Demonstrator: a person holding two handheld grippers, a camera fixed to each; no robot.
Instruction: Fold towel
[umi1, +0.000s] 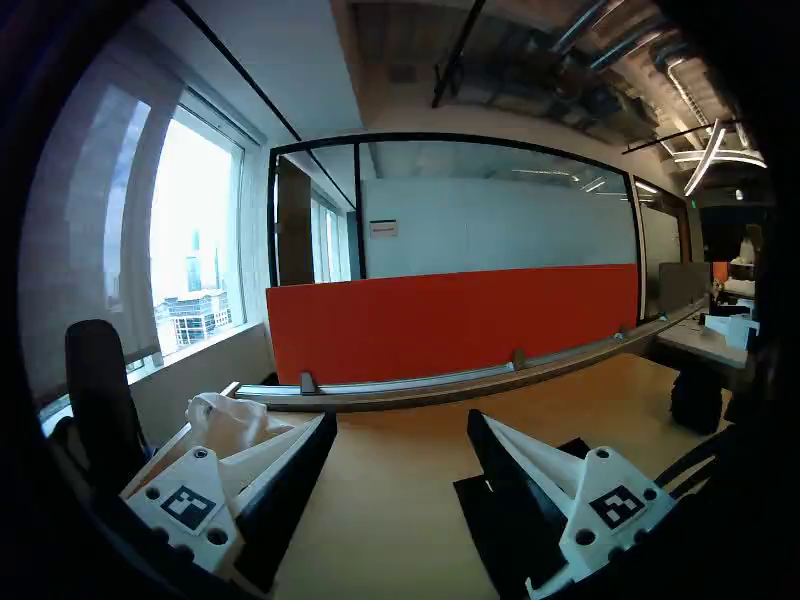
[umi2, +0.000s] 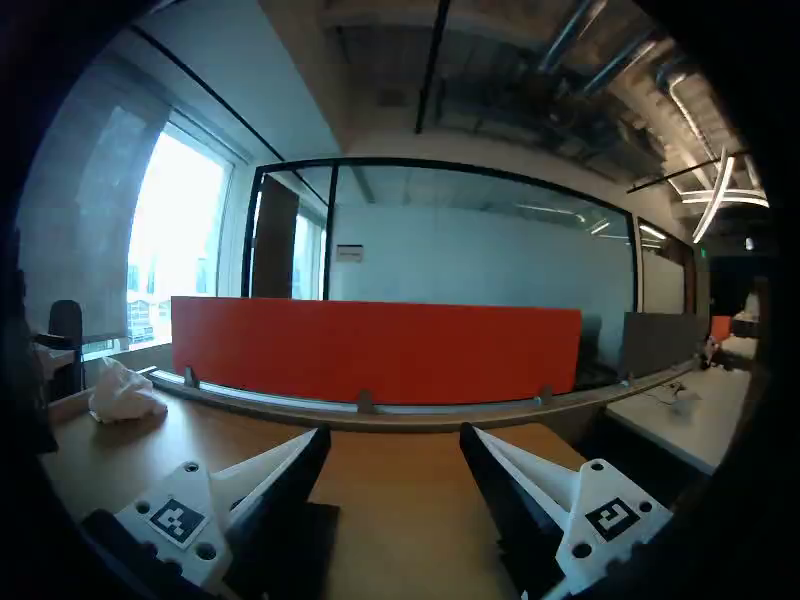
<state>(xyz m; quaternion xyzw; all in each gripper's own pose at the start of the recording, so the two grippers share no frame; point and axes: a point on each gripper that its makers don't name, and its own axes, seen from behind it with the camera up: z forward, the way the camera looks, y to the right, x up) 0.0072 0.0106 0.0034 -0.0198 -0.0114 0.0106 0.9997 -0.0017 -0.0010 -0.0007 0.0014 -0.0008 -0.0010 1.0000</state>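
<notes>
**Towel** (umi1: 225, 420): one, pale, crumpled in a heap on the worktop (umi1: 400, 485), not yet folded. No long axis can be read, and no corner or hem can be made out.

**Left tool** (umi1: 400, 420): fingers wide apart, holding nothing. The towel lies at its 10 o'clock, just beyond the left finger, which cuts off the heap's lower part.

**Right tool** (umi2: 394, 432): fingers wide apart, holding nothing. In the right gripper view the towel sits at 9 o'clock, well apart, near the worktop's left end.

**Reach**: the left tool is judged nearer, so a first grasp would go forward and to the left.

**Screen** (umi1: 450, 320): orange, along the worktop's far edge at 12 o'clock.

**Chair** (umi1: 95, 390): dark, at 9 o'clock in the left gripper view, partly cut off.

**Dark patch** (umi1: 490, 505): under the fingers. Mat or shadow, cannot tell.
</notes>
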